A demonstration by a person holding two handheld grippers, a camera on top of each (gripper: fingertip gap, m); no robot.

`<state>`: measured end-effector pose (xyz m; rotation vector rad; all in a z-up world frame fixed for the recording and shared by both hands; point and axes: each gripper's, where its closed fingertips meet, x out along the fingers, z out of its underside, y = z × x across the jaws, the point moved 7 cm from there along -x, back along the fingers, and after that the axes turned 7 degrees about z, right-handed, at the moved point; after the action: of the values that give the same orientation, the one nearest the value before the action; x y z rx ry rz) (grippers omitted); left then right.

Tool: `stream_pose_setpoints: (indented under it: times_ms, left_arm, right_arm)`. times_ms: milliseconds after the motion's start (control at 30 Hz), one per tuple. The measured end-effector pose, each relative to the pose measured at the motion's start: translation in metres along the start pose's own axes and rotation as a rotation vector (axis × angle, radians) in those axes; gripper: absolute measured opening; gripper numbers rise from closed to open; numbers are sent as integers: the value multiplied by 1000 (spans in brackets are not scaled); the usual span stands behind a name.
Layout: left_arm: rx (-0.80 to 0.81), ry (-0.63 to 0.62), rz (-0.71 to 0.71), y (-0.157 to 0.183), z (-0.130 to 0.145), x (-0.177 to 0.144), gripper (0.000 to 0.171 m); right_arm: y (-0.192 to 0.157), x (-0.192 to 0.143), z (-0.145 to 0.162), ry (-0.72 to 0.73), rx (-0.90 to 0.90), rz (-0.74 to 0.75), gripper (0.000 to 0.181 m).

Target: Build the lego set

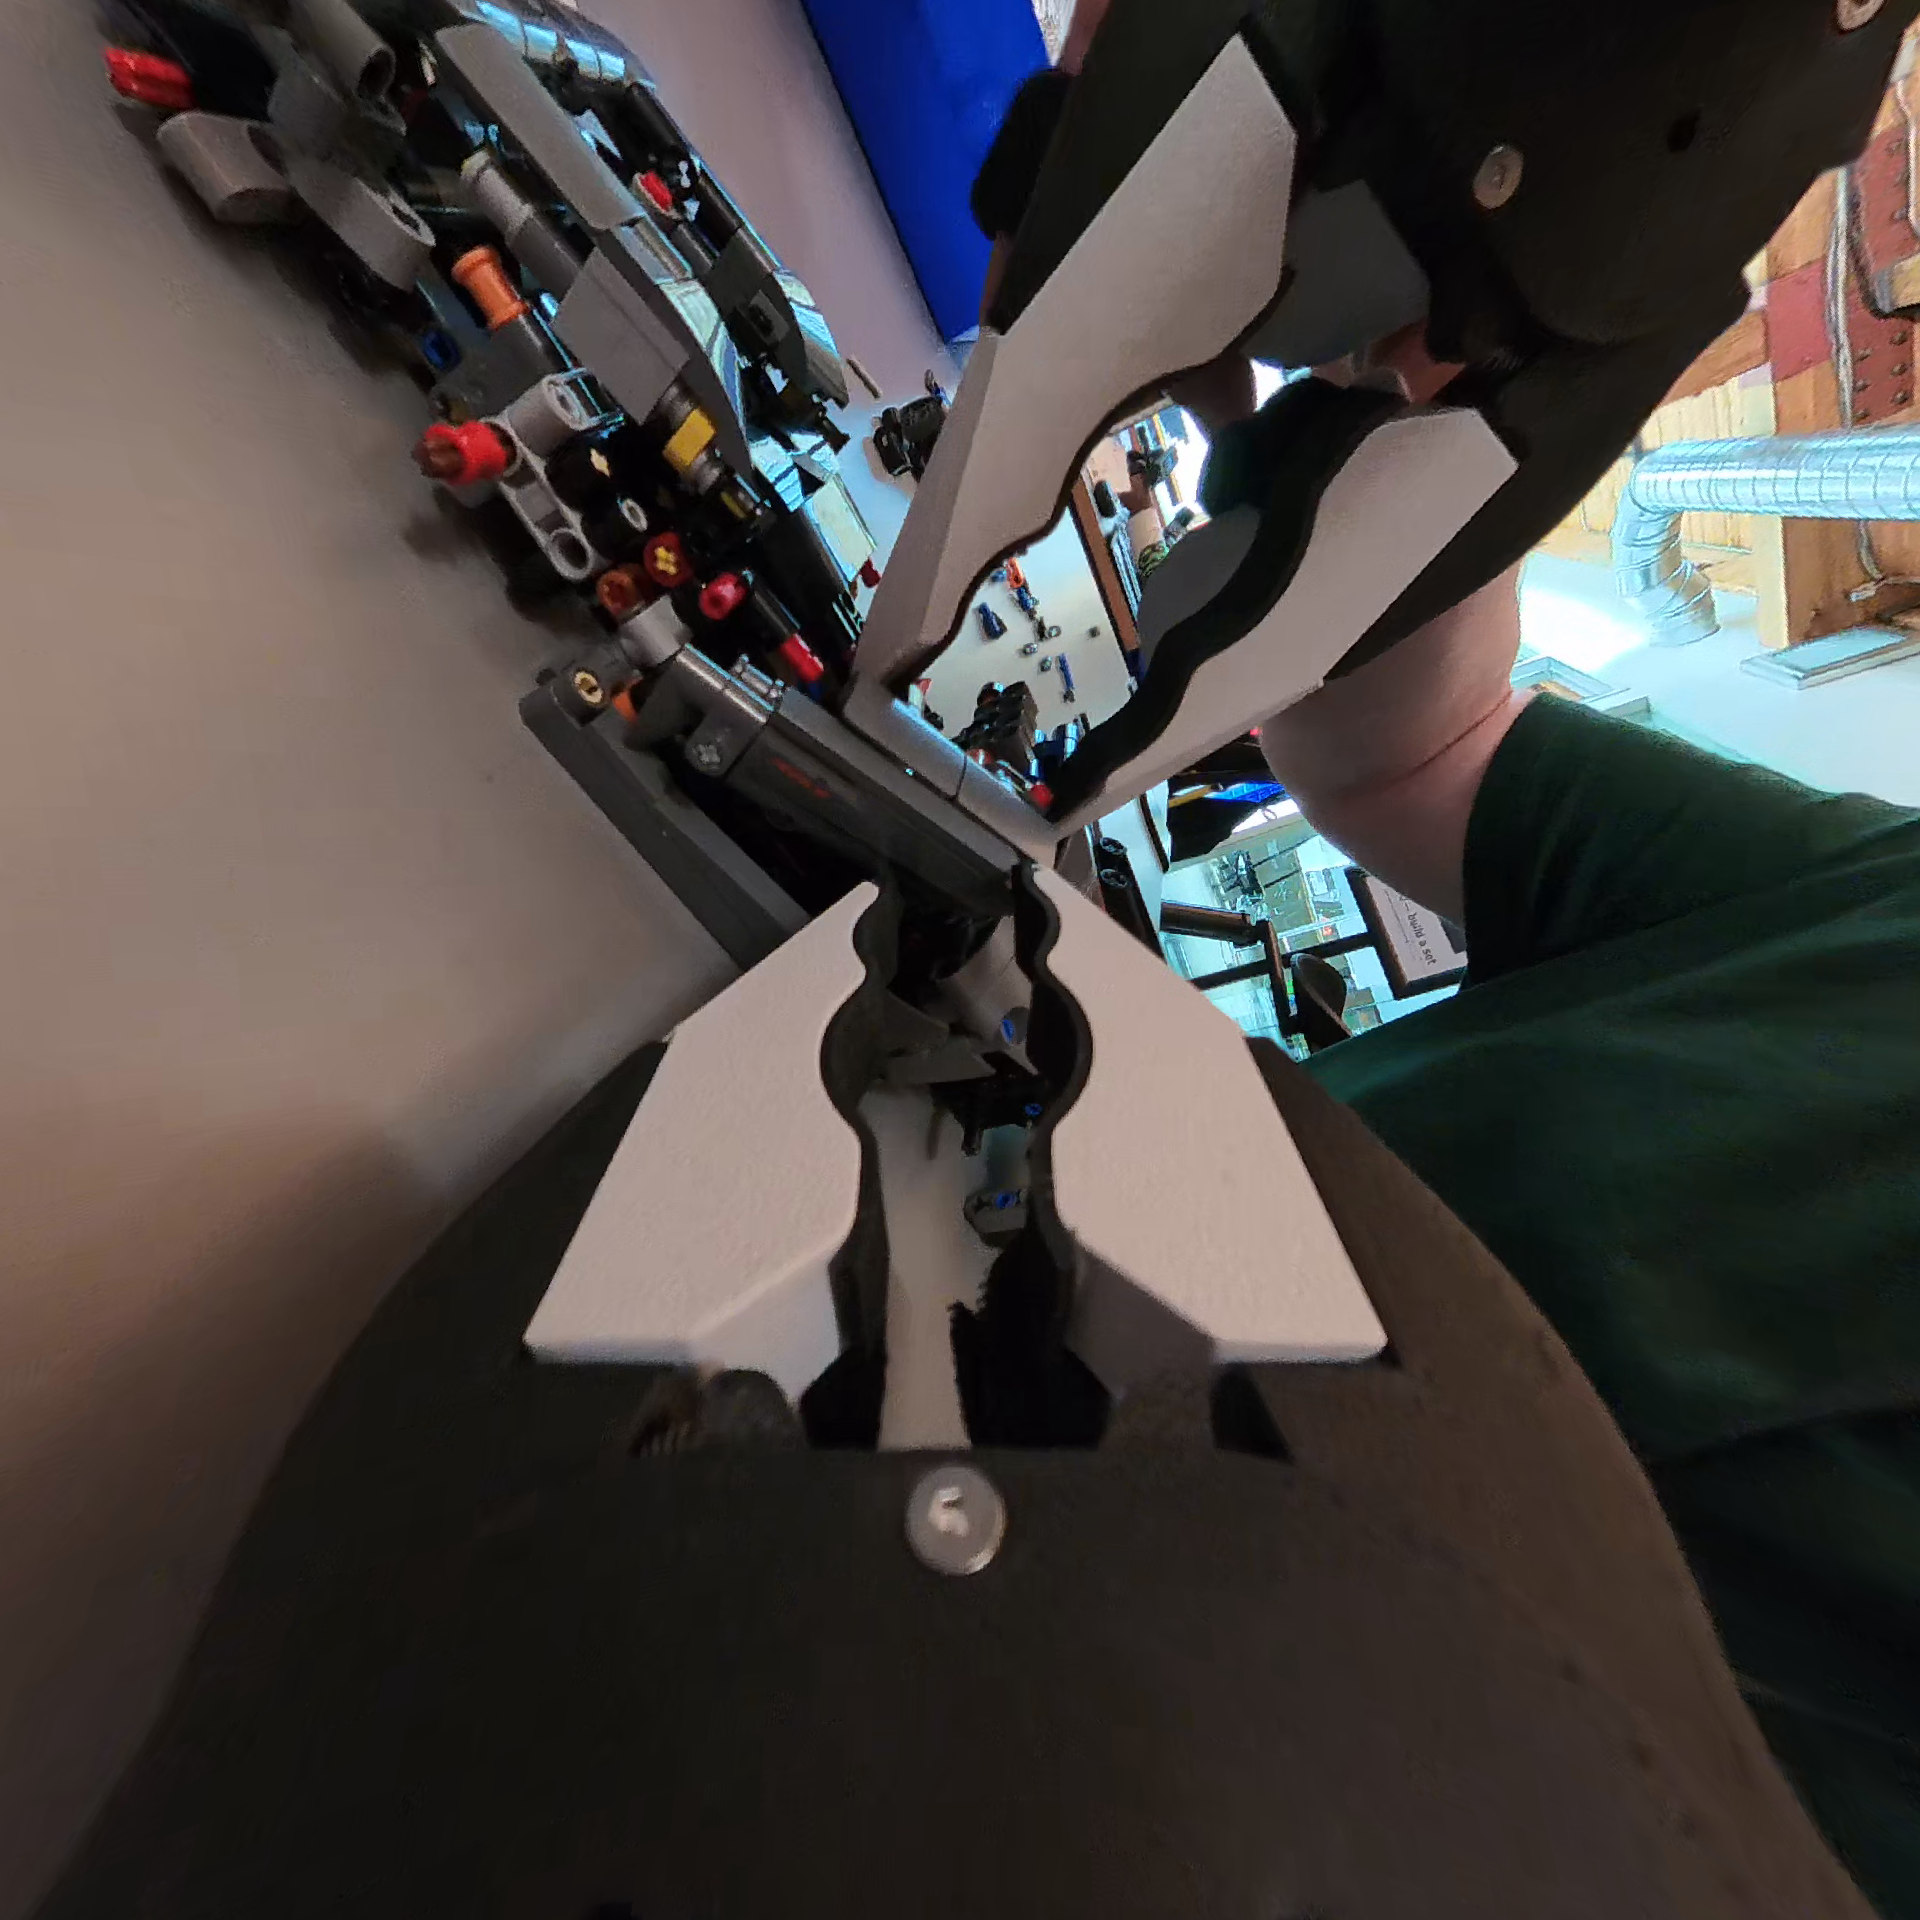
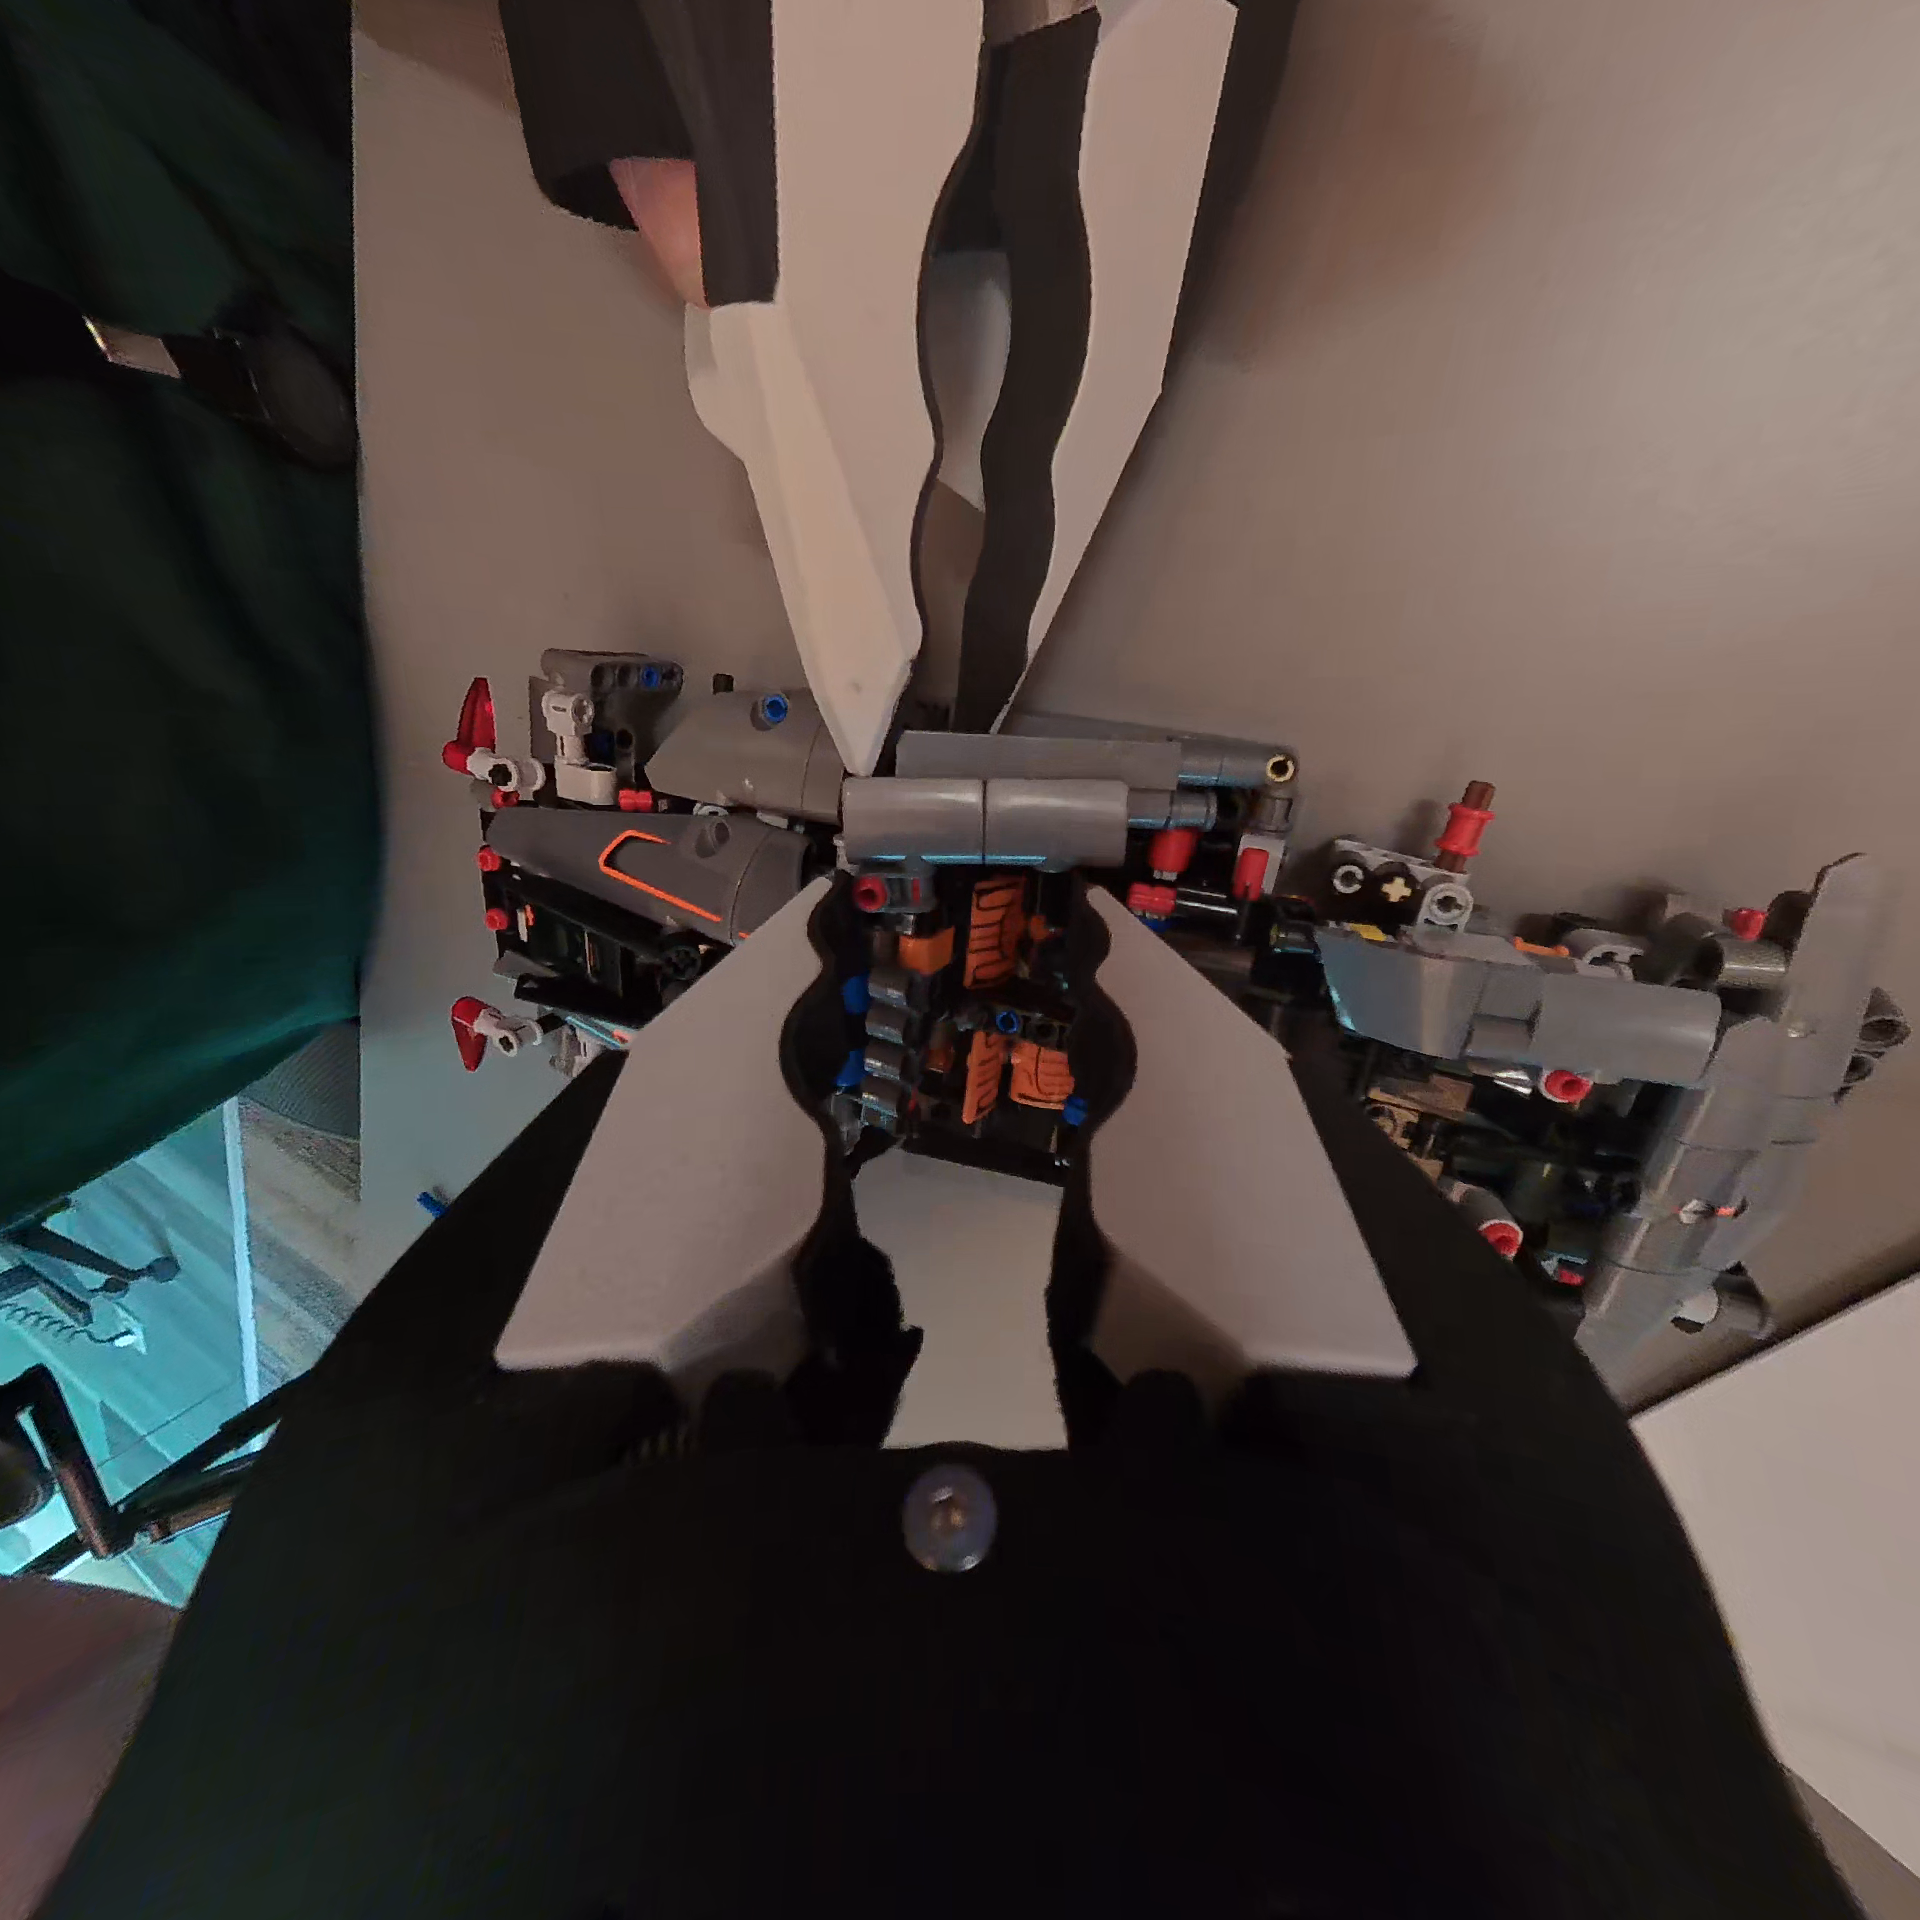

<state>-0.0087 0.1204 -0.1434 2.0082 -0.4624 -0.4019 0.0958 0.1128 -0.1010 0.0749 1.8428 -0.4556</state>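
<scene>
A partly built grey and black lego car (image 1: 623,332) with red, blue and orange pins lies on the white table (image 1: 208,727). In the right wrist view the lego car (image 2: 1507,997) shows orange seats (image 2: 997,925) in its cockpit. My left gripper (image 1: 951,883) is shut on the car's dark grey side; it comes in from the top of the right wrist view (image 2: 940,727). My right gripper (image 2: 961,888) stands over the cockpit, jaws partly apart, tips closed on the light grey panels (image 2: 987,816). It meets the left gripper tip to tip in the left wrist view (image 1: 966,758).
Several small loose parts (image 1: 1023,613) lie on the table beyond the car. A person's green sleeve (image 1: 1662,1039) is at the right. A blue object (image 1: 914,135) stands at the table's far side. A white sheet (image 2: 1818,1507) lies near the car. The grippers are tip to tip, or close to it.
</scene>
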Motion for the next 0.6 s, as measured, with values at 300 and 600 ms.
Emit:
stream_pose_setpoints:
  times_ms: [300,600]
  left_arm:
    - [141,-51,-45,3,-1,-4,21]
    - [431,-98,-226,10,1,-10,20]
  right_arm:
    - [4,0,-1,35,5,-49,37]
    - [5,2,-2,63,7,-72,38]
